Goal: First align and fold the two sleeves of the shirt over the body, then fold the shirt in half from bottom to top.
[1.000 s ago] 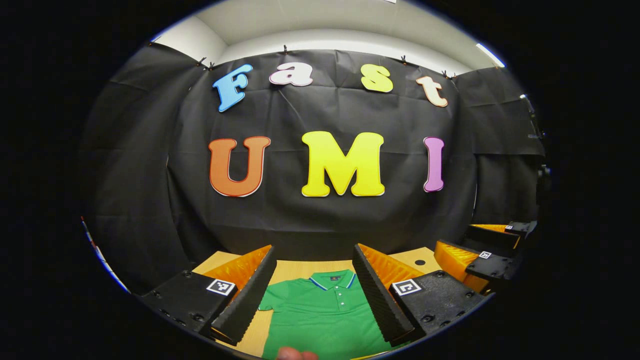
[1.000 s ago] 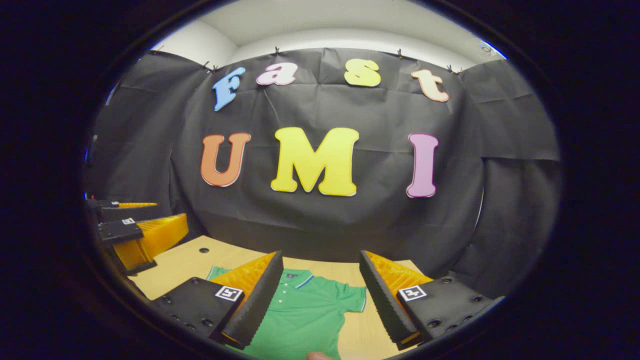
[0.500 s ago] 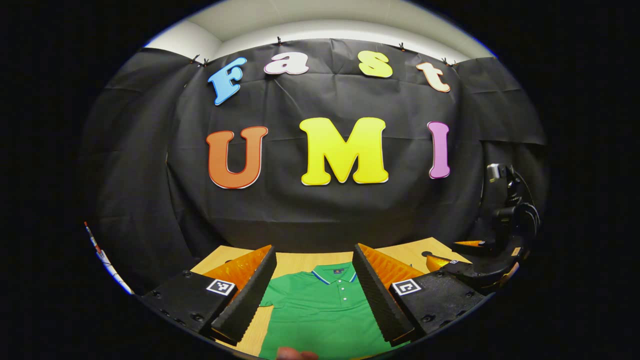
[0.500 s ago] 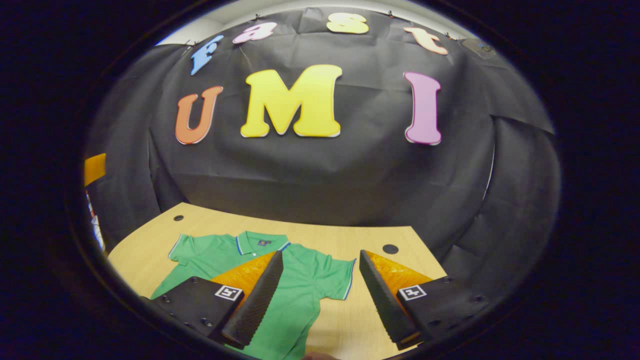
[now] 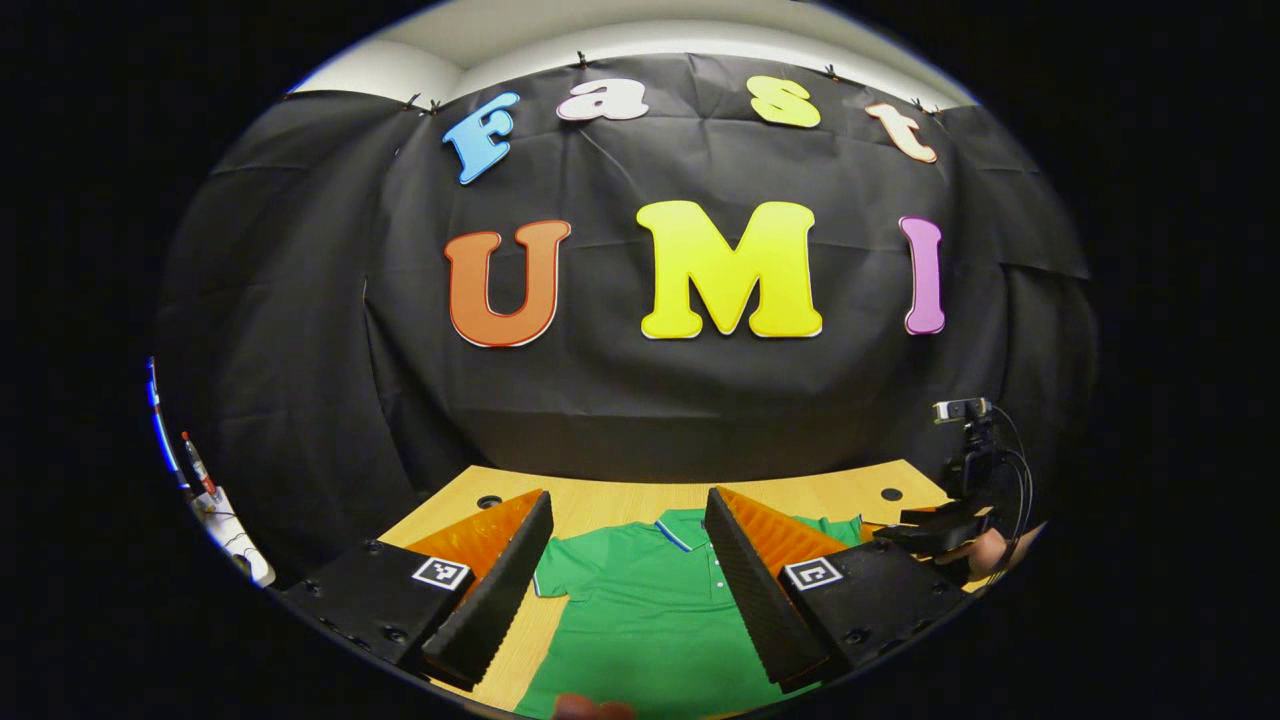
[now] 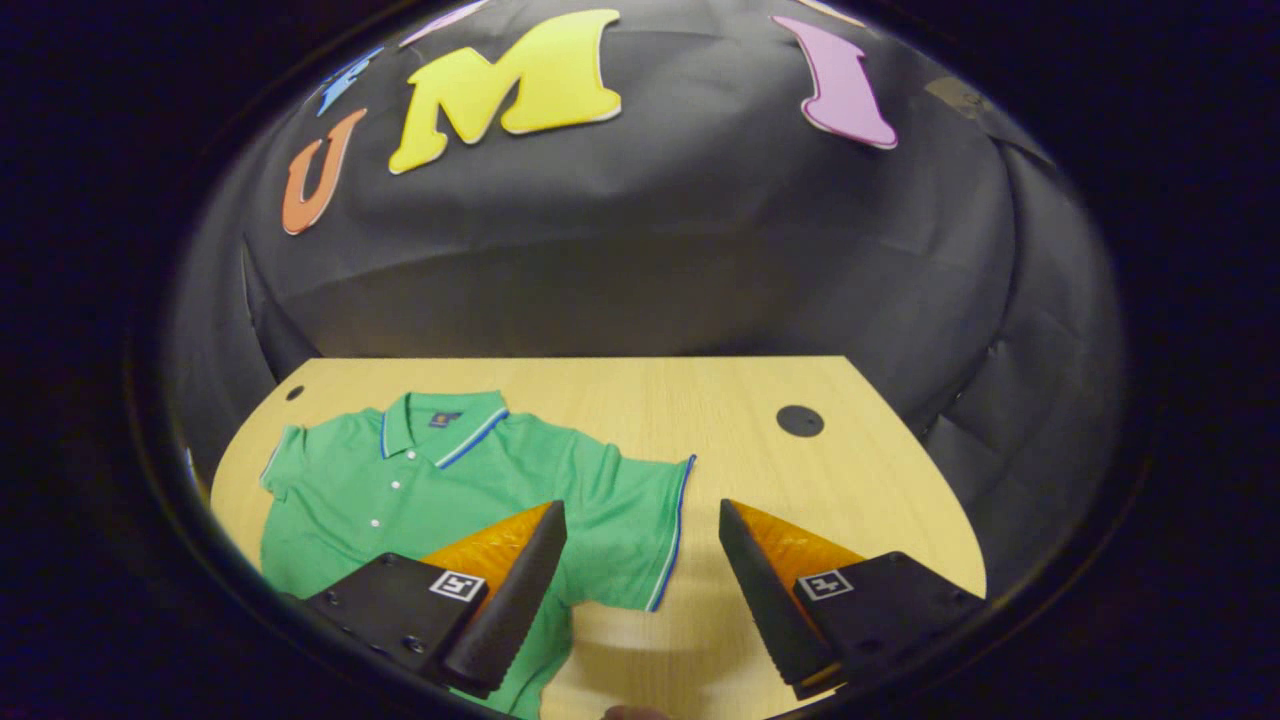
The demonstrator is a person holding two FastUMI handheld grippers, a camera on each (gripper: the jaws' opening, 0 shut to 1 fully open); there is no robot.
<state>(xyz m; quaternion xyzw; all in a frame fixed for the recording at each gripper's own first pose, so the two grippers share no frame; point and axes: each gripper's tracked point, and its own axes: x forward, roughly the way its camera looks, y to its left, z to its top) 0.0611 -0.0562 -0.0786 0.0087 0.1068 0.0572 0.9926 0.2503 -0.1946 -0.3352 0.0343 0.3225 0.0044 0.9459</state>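
Green cloth of the shirt point(image 6: 440, 480) is seen spread flat on the worktop point(image 6: 700, 400) in the right gripper view, in the lower left of the frame. Nearest the camera, at the bottom of that view, the right gripper point(image 6: 640, 520) is held above the worktop with its jaws wide apart and nothing between them. Its left finger is seen over the shirt's body near the sleeve point(image 6: 640, 530), whose trimmed cuff edge lies in the gap between the two fingers, on bare wood. Farther off, the collar point(image 6: 440, 425) and the button placket are seen pointing toward the upper left, and the other sleeve lies at the far left edge. A dark round hole point(image 6: 800, 420) is set in the worktop to the right of centre, well apart from the shirt. Behind the worktop the black cloth wall point(image 6: 640, 250) is seen.

In the left gripper view, the left gripper point(image 5: 625, 515) is shown at the bottom with its jaws likewise wide apart and empty. Between the fingers the shirt point(image 5: 640, 620) is seen, collar away from the camera. At the bottom edge a fingertip point(image 5: 590, 708) is just visible. At the far right, part of the other gripper is seen in a hand point(image 5: 985, 550), and behind it a small camera on a stand point(image 5: 965, 445).
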